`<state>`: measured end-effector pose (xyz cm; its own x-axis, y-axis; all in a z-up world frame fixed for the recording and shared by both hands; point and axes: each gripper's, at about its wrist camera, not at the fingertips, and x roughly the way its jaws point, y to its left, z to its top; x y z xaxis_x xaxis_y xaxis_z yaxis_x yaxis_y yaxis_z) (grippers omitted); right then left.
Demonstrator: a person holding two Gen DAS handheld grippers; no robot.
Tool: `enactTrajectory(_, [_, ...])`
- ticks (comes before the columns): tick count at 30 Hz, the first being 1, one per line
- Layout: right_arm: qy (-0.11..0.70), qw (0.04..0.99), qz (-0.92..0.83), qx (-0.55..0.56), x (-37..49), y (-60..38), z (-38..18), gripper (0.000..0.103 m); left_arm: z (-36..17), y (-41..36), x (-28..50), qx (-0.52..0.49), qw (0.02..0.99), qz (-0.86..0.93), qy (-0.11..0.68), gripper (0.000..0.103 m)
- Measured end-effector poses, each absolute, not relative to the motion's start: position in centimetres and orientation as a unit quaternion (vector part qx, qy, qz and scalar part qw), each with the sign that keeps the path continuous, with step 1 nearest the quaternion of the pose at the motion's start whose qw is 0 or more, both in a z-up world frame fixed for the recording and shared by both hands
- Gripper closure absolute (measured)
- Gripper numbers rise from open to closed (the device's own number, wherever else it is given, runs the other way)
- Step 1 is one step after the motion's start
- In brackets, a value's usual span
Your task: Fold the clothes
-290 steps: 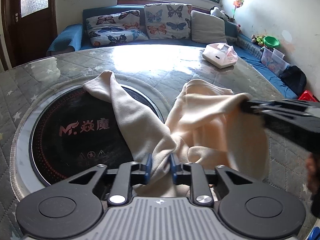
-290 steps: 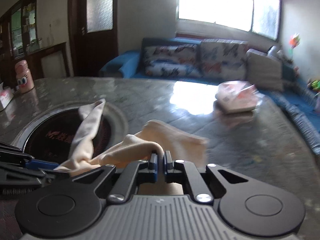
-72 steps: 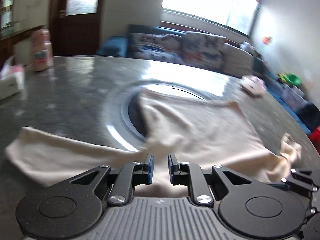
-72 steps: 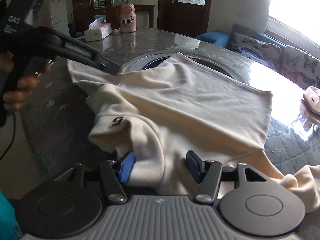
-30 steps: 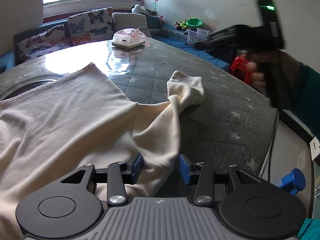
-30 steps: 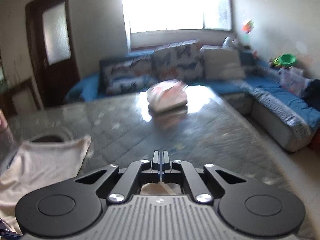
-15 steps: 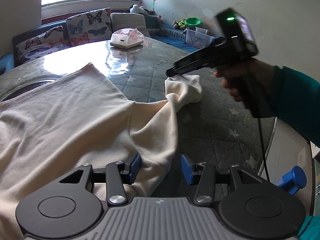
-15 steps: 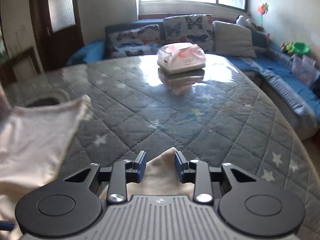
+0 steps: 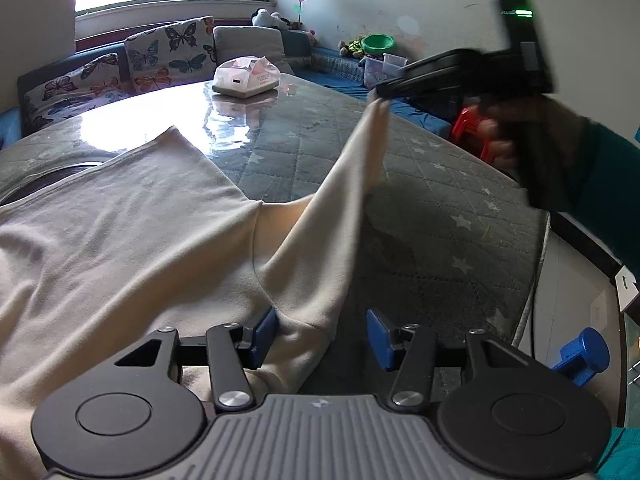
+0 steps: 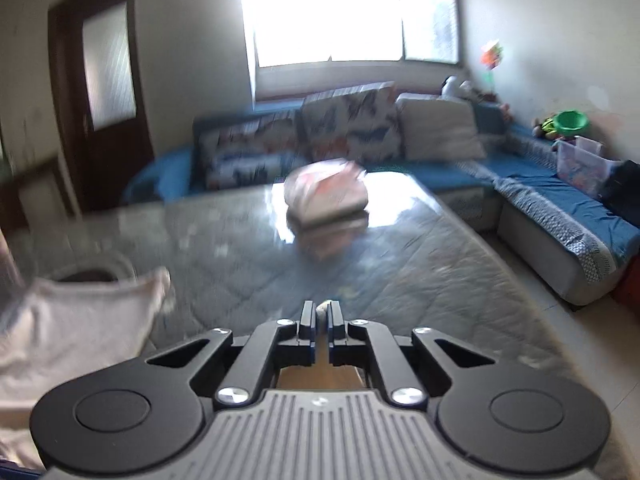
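Observation:
A cream long-sleeved top (image 9: 140, 220) lies spread on the quilted grey table (image 9: 440, 208). In the left wrist view my left gripper (image 9: 322, 336) sits low at the top's shoulder. Its jaws are opening, and a fold of cloth lies between the blue pads (image 9: 264, 334) without being pinched. One sleeve (image 9: 344, 184) stretches up off the table to my right gripper (image 9: 380, 94), which a hand holds above the table's right side, shut on the cuff. In the blurred right wrist view the right gripper (image 10: 321, 312) is shut, with a bit of cream cloth between its tips.
A tissue pack (image 9: 246, 78) stands at the table's far side. A round black cooktop (image 9: 48, 178) is partly under the top at left. Beyond the table are a blue sofa (image 10: 560, 200) with cushions and a red stool (image 9: 472, 128). The table's edge (image 9: 540, 264) curves close at right.
My right gripper came down open over the sleeve's cuff, shut on it and lifted it up and to the right. The left jaws have widened a little.

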<state>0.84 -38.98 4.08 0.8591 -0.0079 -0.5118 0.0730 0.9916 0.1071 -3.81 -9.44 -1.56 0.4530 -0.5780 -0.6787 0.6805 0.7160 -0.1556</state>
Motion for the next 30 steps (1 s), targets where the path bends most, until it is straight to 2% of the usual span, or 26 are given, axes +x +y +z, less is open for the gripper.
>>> enactTrajectory(2, [0.261,0.961,-0.035,0.086,-1.8,-41.0,4.2,0.099,-1.6,-9.4,-3.8,0.069,0.848,-0.373,0.369,0.049])
enactTrajectory(7, [0.333,0.930,-0.127,0.088,-4.4,-44.3,0.9,0.099,-1.5,-9.4,-3.8,0.072,0.843,-0.383,0.370,0.049])
enactTrajectory(13, [0.333,0.937,-0.067,0.076,-3.0,-42.0,1.0,0.092,-0.8,-9.4,-3.3,0.059,0.844,-0.384,0.370,0.049])
enactTrajectory(16, [0.337,0.939,-0.023,0.062,-0.8,-39.5,0.3,0.087,-0.7,-9.3,-3.0,0.046,0.846,-0.378,0.374,0.049])
enactTrajectory(17, [0.342,0.938,-0.017,0.055,-0.2,-39.0,-0.1,0.079,-0.9,-9.4,-3.0,0.046,0.846,-0.375,0.377,0.049])
enactTrajectory(19, [0.352,0.935,-0.010,0.042,0.8,-38.1,-0.9,0.074,-1.2,-9.4,-3.0,0.047,0.846,-0.370,0.382,0.049])
enactTrajectory(30, [0.367,0.929,-0.056,0.010,1.1,-38.9,-1.6,0.073,-1.4,-10.3,-3.0,0.020,0.838,-0.387,0.383,0.044])
